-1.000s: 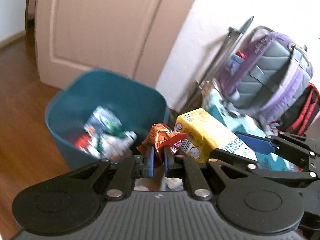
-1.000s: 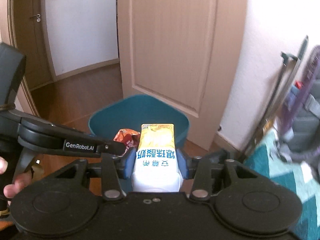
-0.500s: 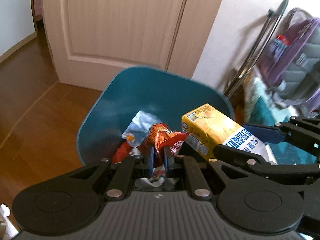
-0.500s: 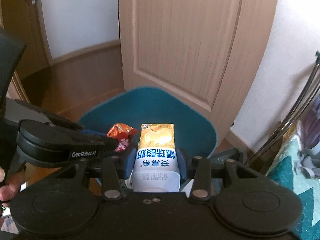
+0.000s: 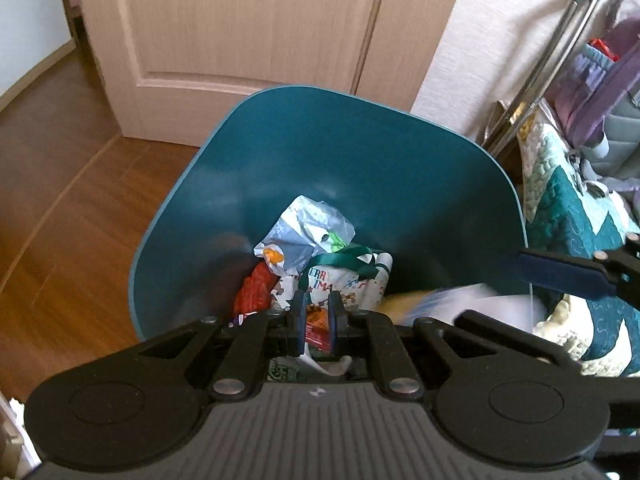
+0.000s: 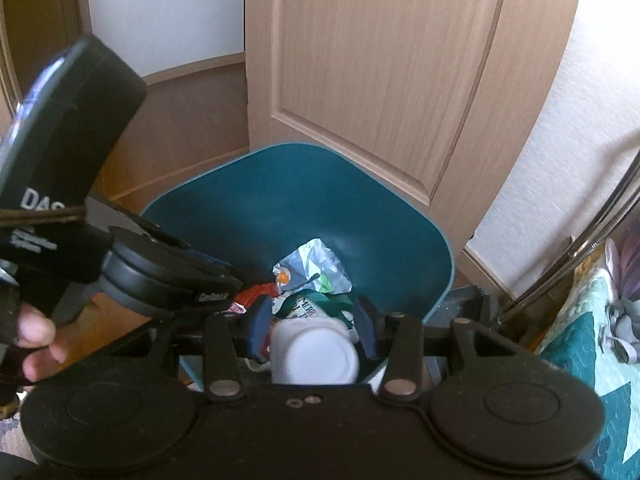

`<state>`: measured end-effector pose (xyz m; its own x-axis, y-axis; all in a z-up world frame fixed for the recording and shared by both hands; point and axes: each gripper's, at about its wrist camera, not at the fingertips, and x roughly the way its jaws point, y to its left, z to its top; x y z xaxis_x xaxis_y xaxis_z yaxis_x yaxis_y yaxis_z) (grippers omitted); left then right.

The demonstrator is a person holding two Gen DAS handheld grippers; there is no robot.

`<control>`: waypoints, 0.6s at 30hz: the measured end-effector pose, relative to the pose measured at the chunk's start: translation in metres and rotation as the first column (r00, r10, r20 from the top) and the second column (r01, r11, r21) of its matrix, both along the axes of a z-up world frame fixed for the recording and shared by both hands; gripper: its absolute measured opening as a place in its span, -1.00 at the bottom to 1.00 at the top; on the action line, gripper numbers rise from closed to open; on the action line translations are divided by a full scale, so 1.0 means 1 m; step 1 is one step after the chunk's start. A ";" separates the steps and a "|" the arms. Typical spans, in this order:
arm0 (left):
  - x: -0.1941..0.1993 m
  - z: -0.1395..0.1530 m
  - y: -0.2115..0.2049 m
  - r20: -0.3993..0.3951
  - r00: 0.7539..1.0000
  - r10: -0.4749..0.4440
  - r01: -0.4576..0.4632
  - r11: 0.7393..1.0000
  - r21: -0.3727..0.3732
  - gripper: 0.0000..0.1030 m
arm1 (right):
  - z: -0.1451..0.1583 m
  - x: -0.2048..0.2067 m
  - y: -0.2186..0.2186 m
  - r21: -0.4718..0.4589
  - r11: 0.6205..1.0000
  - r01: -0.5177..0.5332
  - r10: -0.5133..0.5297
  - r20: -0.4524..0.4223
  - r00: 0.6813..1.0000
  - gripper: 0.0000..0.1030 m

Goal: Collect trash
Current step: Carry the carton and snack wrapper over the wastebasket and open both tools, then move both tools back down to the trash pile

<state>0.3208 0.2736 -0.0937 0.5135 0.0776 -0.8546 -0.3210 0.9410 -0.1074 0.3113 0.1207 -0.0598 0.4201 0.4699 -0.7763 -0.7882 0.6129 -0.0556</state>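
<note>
A teal bin [image 5: 360,160] [image 6: 300,200] stands on the floor right under both grippers. It holds a silver foil bag [image 5: 308,228], a white gift bag with green ribbon [image 5: 344,280] and a red wrapper [image 5: 256,292]. My left gripper [image 5: 316,300] is over the bin with its jaws opening. The orange snack wrapper [image 5: 316,326] sits low in the narrow gap, no longer sticking out past the tips. My right gripper [image 6: 314,316] stands wide. The yellow and white milk carton [image 6: 314,356] tips nose-down between its fingers, blurred [image 5: 460,304] and dropping.
A beige door [image 5: 240,20] and a white wall rise behind the bin. Brown wood floor [image 5: 60,200] lies to the left. A teal and white quilt [image 5: 568,208], metal poles [image 5: 552,52] and a purple backpack [image 5: 600,80] crowd the right. A hand [image 6: 32,340] holds the left gripper.
Both grippers moved forward and down over the bin. The orange wrapper slid back down between the left fingers. The carton tipped nose-down out of its level hold.
</note>
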 end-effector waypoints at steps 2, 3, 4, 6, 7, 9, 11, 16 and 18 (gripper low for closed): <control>-0.005 0.003 0.000 0.007 1.000 0.019 -0.019 1.000 0.006 -0.60 | 0.005 0.000 -0.004 0.008 1.000 0.007 -0.007 -0.001 1.000 -0.14; -0.007 0.005 0.000 0.014 1.000 0.025 -0.026 1.000 0.013 -0.43 | 0.008 0.000 -0.006 0.013 1.000 0.011 -0.011 -0.001 1.000 -0.14; -0.011 0.007 -0.002 0.024 0.999 0.028 -0.029 0.999 0.017 -0.29 | 0.011 -0.001 -0.010 0.020 1.000 0.017 -0.017 -0.001 1.000 -0.14; -0.018 0.013 -0.005 0.041 0.999 0.030 -0.031 0.999 0.019 -0.04 | 0.016 -0.005 -0.019 0.036 0.999 0.029 -0.029 -0.004 1.000 -0.14; -0.022 0.016 -0.007 0.049 0.998 0.031 -0.032 0.999 0.021 0.06 | 0.021 -0.007 -0.025 0.044 0.998 0.035 -0.035 -0.006 0.999 -0.14; -0.029 0.025 -0.013 0.065 0.997 0.028 -0.030 0.999 0.024 0.08 | 0.029 -0.013 -0.037 0.059 0.997 0.050 -0.049 -0.012 0.999 -0.14; -0.037 0.033 -0.021 0.077 0.997 0.019 -0.021 0.999 0.026 0.09 | 0.037 -0.019 -0.050 0.075 0.995 0.062 -0.061 -0.021 0.998 -0.14; -0.060 0.059 -0.045 0.123 0.992 0.006 -0.010 0.999 0.037 0.34 | 0.060 -0.038 -0.091 0.121 0.988 0.096 -0.092 -0.034 0.995 -0.12; -0.068 0.068 -0.055 0.133 0.991 -0.003 -0.002 0.999 0.036 0.35 | 0.067 -0.044 -0.106 0.138 0.985 0.107 -0.102 -0.041 0.994 -0.11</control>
